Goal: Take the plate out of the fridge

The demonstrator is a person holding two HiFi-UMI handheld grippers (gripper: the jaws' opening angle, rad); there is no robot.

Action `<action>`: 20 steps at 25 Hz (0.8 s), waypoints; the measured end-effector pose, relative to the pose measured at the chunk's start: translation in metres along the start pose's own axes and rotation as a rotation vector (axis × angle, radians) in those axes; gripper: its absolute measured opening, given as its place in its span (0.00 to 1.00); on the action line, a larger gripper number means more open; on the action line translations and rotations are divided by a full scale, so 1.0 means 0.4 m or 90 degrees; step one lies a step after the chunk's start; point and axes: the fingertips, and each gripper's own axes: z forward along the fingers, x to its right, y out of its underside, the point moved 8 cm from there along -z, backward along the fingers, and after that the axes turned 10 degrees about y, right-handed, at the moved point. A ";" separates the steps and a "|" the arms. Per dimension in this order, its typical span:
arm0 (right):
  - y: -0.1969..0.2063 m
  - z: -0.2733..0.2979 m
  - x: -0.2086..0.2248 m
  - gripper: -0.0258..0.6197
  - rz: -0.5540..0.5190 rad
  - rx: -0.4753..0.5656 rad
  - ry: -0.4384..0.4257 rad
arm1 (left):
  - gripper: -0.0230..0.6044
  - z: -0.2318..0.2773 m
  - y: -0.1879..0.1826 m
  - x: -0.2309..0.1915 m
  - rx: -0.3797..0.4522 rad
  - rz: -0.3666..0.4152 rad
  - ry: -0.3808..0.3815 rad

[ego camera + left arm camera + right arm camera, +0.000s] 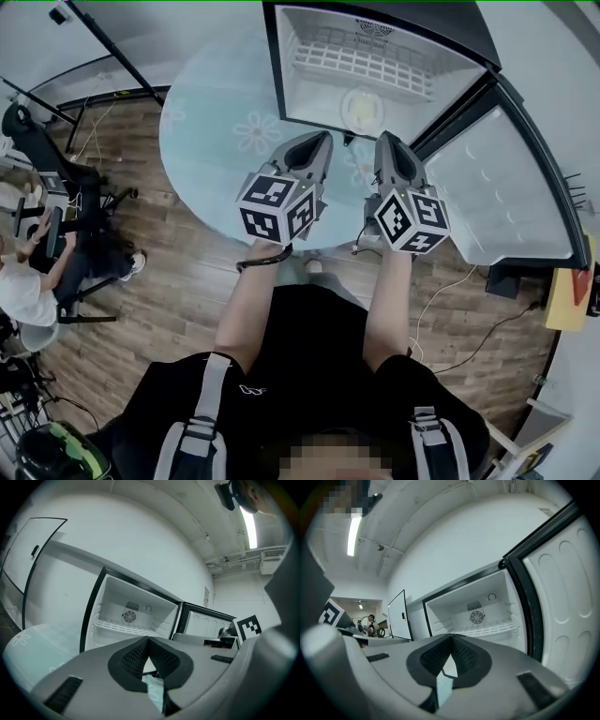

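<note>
head view showed the plate (363, 108) in the open fridge (302, 33) at upper centre, just above and between two clenched, empty grippers; right gripper (387, 142) sat slightly nearer than left gripper (322, 141).

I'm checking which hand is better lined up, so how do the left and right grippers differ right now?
The left gripper angles toward the right in the head view; the right gripper points nearly straight at the fridge. The right gripper is beside the open door; the left gripper is farther from it, over the table. Both are shut, empty and outside the fridge.
</note>
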 end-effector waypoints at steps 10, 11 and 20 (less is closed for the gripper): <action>0.030 0.013 0.037 0.04 0.003 -0.028 0.007 | 0.04 0.033 0.044 -0.024 -0.026 -0.020 -0.015; 0.036 0.014 0.045 0.04 0.003 -0.030 0.011 | 0.04 0.042 0.052 -0.029 -0.030 -0.024 -0.013; 0.095 0.059 0.155 0.04 0.017 -0.070 0.066 | 0.04 0.177 0.134 -0.100 -0.076 -0.065 -0.012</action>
